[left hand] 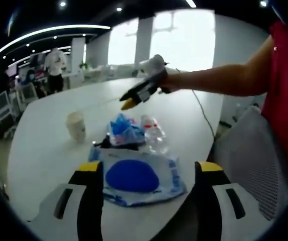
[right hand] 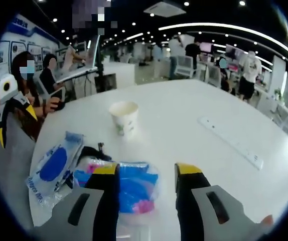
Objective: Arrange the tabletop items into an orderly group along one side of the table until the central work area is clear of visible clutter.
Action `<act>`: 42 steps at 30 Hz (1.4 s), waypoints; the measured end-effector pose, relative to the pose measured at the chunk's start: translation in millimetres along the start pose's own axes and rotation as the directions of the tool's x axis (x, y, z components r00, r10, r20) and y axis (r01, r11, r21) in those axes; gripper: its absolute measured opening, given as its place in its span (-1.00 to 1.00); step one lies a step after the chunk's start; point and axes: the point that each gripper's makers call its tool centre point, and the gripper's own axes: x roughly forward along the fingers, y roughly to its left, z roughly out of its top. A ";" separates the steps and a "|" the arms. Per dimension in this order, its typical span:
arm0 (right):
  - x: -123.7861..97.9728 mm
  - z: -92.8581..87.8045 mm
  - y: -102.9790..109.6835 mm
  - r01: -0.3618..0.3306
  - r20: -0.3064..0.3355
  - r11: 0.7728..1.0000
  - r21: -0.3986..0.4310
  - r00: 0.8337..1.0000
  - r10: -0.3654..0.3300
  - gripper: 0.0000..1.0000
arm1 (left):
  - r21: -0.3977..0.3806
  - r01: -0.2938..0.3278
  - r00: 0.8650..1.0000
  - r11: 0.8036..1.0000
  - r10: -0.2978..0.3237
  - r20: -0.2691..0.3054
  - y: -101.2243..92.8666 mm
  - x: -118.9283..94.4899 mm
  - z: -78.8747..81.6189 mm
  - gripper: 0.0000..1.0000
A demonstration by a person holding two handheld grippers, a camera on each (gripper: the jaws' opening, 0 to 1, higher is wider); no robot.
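My left gripper (left hand: 149, 168) stands open low over the white table (left hand: 48, 150). A wet-wipes pack (left hand: 134, 176) with a blue oval lid lies flat between its jaws, not pinched. Just beyond it are a crumpled blue bag (left hand: 123, 129), a clear plastic bottle (left hand: 154, 134) lying on its side, and an upright paper cup (left hand: 76, 125). A hand holds my right gripper (left hand: 129, 103) in the air behind these items. In the right gripper view, my right gripper (right hand: 146, 169) is open above the blue bag (right hand: 136, 191). The wipes pack (right hand: 53, 165) lies to the left and the cup (right hand: 125, 116) ahead.
A small black object (right hand: 91, 150) lies between the wipes pack and the bag. A white power strip (right hand: 232, 141) lies on the table's right part. My left gripper (right hand: 16, 123) shows at the left edge. A grey chair back (left hand: 254, 155) stands at the near table edge. People sit and stand beyond the table.
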 end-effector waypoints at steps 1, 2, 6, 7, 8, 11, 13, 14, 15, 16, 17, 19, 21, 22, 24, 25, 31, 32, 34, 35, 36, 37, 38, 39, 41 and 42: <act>-1.5 -2.4 -0.5 0.002 -0.003 1.000 0.003 1.000 -0.002 -0.15 | 0.002 0.000 1.000 1.000 0.000 0.002 0.4 0.5 0.9 0.43; -2.2 -3.7 -0.6 0.002 -0.005 1.000 0.004 1.000 -0.002 -0.15 | 0.003 0.000 1.000 1.000 0.000 0.003 0.7 0.8 1.6 0.42; -4.5 -11.3 -1.2 0.004 -0.020 1.000 0.010 1.000 -0.004 -0.19 | 0.003 -0.005 1.000 1.000 0.005 0.006 3.6 1.9 3.1 0.42; -4.7 -12.7 -1.2 0.004 -0.024 1.000 0.012 1.000 -0.004 -0.19 | 0.000 -0.006 1.000 1.000 0.006 0.009 4.7 2.5 3.8 0.42; -4.8 -14.7 -1.4 0.004 -0.027 1.000 0.014 1.000 -0.004 -0.20 | -0.002 -0.005 1.000 1.000 0.005 0.009 5.2 2.9 4.1 0.42; -4.4 -18.0 -0.7 0.002 -0.032 1.000 0.017 0.999 -0.002 -0.23 | 0.000 -0.003 1.000 1.000 0.003 0.008 6.6 5.4 5.0 0.41; -2.9 -22.3 -1.4 0.001 -0.041 1.000 0.021 0.999 0.000 -0.24 | 0.002 -0.003 1.000 1.000 0.003 0.012 8.2 8.8 7.2 0.40; -2.3 -24.6 -1.1 0.000 -0.046 1.000 0.026 0.999 0.002 -0.25 | -0.003 0.001 1.000 1.000 -0.001 0.017 8.6 11.9 8.8 0.40; -1.9 -25.7 -1.1 -0.001 -0.048 1.000 0.029 0.999 0.003 -0.25 | -0.007 0.008 1.000 1.000 -0.007 0.019 8.1 14.2 9.8 0.40; -1.7 -26.3 -0.8 -0.002 -0.049 1.000 0.030 0.999 0.004 -0.25 | -0.010 0.015 1.000 1.000 -0.015 0.020 7.3 16.5 10.4 0.40; -1.1 -27.1 -0.7 -0.004 -0.050 0.999 0.032 0.999 0.005 -0.25 | -0.008 0.024 1.000 1.000 -0.024 0.017 7.1 20.3 10.8 0.40; -0.5 -27.4 -0.5 -0.006 -0.050 0.999 0.033 0.999 0.008 -0.26 | 0.014 0.039 0.999 0.999 -0.039 0.002 7.1 25.8 11.3 0.40; 0.1 -27.4 -0.9 -0.008 -0.051 0.999 0.034 0.999 0.009 -0.26 | 0.026 0.048 0.999 0.999 -0.048 -0.004 9.3 30.3 14.0 0.39; 0.6 -27.3 -1.5 -0.008 -0.050 0.999 0.034 0.999 0.009 -0.26 | 0.030 0.051 0.999 0.998 -0.051 -0.006 10.7 31.9 14.9 0.39; 0.9 -27.0 -1.8 -0.007 -0.049 0.999 0.037 0.999 0.009 -0.26 | 0.042 0.057 0.998 0.997 -0.057 -0.013 15.3 36.1 16.8 0.38; 1.4 -27.4 -2.5 -0.008 -0.048 0.999 0.038 0.999 0.010 -0.27 | 0.047 0.062 0.998 0.997 -0.062 -0.016 16.8 37.8 17.4 0.37; 2.9 -30.6 -3.2 -0.011 -0.056 0.999 0.042 0.998 0.013 -0.28 | 0.094 0.086 0.995 0.992 -0.081 -0.060 29.9 51.9 15.5 0.28; 2.9 -30.7 -3.2 -0.011 -0.057 0.999 0.042 0.998 0.013 -0.28 | 0.100 0.092 0.994 0.991 -0.086 -0.061 31.0 55.6 16.8 0.28; 3.6 -31.3 -3.8 -0.011 -0.056 0.999 0.044 0.998 0.013 -0.28 | 0.116 0.104 0.993 0.988 -0.098 -0.062 32.7 62.8 19.4 0.26; 3.8 -31.4 -3.9 -0.011 -0.056 0.999 0.045 0.998 0.014 -0.28 | 0.120 0.108 0.993 0.987 -0.101 -0.066 33.6 66.0 19.9 0.25; 4.1 -31.0 -3.8 -0.011 -0.055 0.999 0.045 0.998 0.013 -0.28 | 0.127 0.113 0.992 0.985 -0.105 -0.071 35.5 71.2 20.9 0.25; 4.3 -30.9 -3.7 -0.011 -0.055 0.999 0.046 0.998 0.013 -0.28 | 0.132 0.115 0.992 0.985 -0.106 -0.074 36.6 74.4 21.8 0.25; 4.7 -30.6 -3.7 -0.011 -0.054 0.999 0.046 0.998 0.013 -0.28 | 0.138 0.120 0.991 0.983 -0.109 -0.078 37.7 78.7 22.9 0.24; 5.1 -30.5 -3.7 -0.011 -0.053 0.999 0.047 0.999 0.014 -0.28 | 0.145 0.124 0.990 0.982 -0.114 -0.077 37.8 81.5 24.1 0.23; 6.2 -30.8 -3.4 -0.013 -0.052 0.999 0.048 0.999 0.016 -0.28 | 0.158 0.133 0.989 0.978 -0.122 -0.080 38.0 87.6 26.0 0.22; 6.5 -31.1 -3.3 -0.013 -0.053 0.999 0.048 0.998 0.016 -0.28 | 0.162 0.136 0.989 0.977 -0.124 -0.082 38.5 90.1 26.0 0.21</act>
